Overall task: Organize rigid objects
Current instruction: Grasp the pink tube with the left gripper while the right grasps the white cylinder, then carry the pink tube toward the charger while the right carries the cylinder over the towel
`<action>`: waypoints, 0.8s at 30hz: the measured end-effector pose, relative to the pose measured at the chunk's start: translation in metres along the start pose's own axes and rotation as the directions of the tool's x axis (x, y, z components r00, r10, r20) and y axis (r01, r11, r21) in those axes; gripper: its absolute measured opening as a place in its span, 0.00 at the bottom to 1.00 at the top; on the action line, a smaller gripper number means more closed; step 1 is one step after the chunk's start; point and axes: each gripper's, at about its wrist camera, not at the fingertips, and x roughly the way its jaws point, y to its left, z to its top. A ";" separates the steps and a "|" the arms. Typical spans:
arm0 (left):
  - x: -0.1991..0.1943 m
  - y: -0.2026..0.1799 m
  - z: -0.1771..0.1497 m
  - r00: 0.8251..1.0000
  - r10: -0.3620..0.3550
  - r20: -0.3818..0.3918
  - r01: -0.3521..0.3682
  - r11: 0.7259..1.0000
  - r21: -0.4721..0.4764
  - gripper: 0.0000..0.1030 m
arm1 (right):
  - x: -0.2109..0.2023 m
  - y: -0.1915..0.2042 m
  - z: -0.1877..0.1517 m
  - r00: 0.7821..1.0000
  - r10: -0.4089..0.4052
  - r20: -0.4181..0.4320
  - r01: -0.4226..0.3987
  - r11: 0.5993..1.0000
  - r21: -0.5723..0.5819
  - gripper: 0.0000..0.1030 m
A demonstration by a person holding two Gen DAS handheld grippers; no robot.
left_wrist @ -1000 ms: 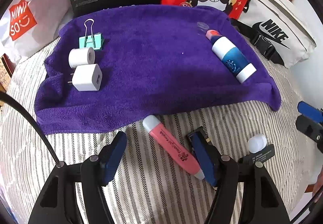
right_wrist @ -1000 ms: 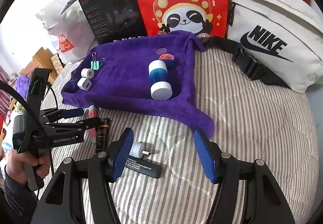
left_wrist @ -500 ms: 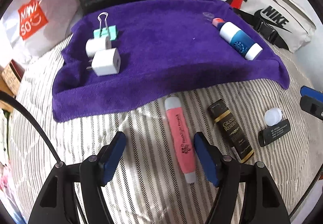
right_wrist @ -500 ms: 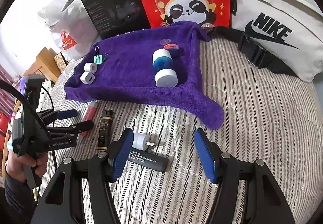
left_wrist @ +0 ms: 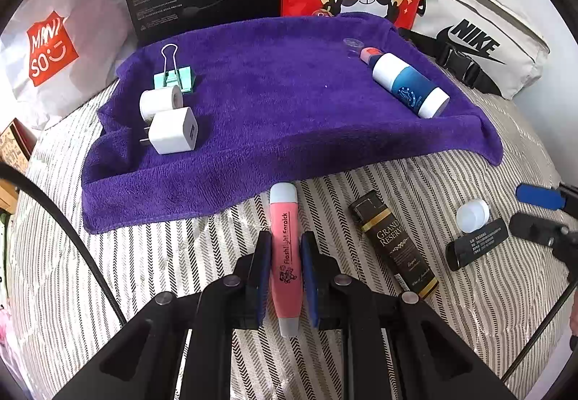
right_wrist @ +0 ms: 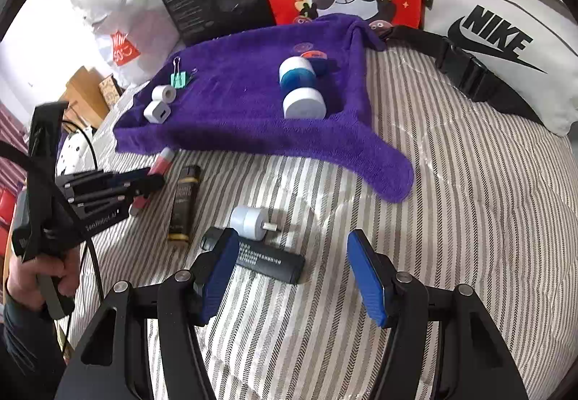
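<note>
Left hand-held gripper (left_wrist: 285,255), angled steeply downward, clamps pink highlighter (left_wrist: 286,255) on bedspread (left_wrist: 144,255).

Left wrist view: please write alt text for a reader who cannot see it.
The left gripper is shut on a pink highlighter lying on a striped bedcover. Beyond it, a purple towel holds two white chargers, a binder clip and a blue-and-white bottle.

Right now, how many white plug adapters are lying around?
3: a white cylindrical adapter and a white cube charger on the purple towel; another white round adapter on the striped bedspread.
</note>
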 end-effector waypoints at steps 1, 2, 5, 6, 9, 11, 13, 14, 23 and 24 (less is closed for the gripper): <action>-0.001 0.002 -0.001 1.000 -0.005 0.001 0.005 1.000 -0.004 0.16 | 0.000 0.002 -0.001 1.000 0.002 -0.002 -0.002 1.000 -0.008 0.60; -0.002 0.003 -0.002 1.000 -0.012 -0.001 0.012 1.000 -0.007 0.16 | 0.000 0.004 -0.002 1.000 0.005 -0.002 -0.006 1.000 -0.017 0.60; -0.004 0.005 -0.003 1.000 -0.014 -0.011 0.014 1.000 -0.003 0.16 | 0.002 0.008 -0.004 1.000 0.023 0.002 -0.023 0.999 -0.026 0.60; -0.004 0.004 -0.003 1.000 -0.013 -0.012 0.013 1.000 0.000 0.16 | 0.005 0.010 -0.003 1.000 0.022 -0.004 -0.022 0.999 -0.026 0.60; -0.004 0.003 -0.003 1.000 -0.006 -0.010 0.006 1.000 0.003 0.16 | 0.011 0.014 0.001 1.000 0.023 -0.001 -0.023 1.000 -0.012 0.60; -0.004 0.002 -0.003 1.000 -0.003 -0.010 0.003 1.000 0.001 0.16 | 0.014 0.019 0.003 1.000 0.022 0.012 -0.022 1.000 -0.008 0.60; -0.004 0.002 -0.003 1.000 -0.005 -0.011 0.005 1.000 -0.001 0.16 | 0.019 0.024 0.006 1.000 -0.004 0.018 0.004 1.000 -0.004 0.60; -0.004 0.002 -0.003 1.000 -0.007 -0.012 0.007 1.000 -0.002 0.16 | 0.022 0.025 0.007 1.000 -0.009 0.017 0.009 1.000 0.002 0.60; -0.004 0.006 -0.004 1.000 -0.025 -0.004 0.025 1.000 -0.009 0.16 | 0.039 0.039 0.010 0.995 -0.101 0.028 0.101 0.995 -0.020 0.38; -0.004 0.006 -0.004 1.000 -0.029 -0.003 0.029 1.000 -0.009 0.16 | 0.039 0.039 0.010 0.993 -0.112 0.019 0.113 0.993 -0.034 0.35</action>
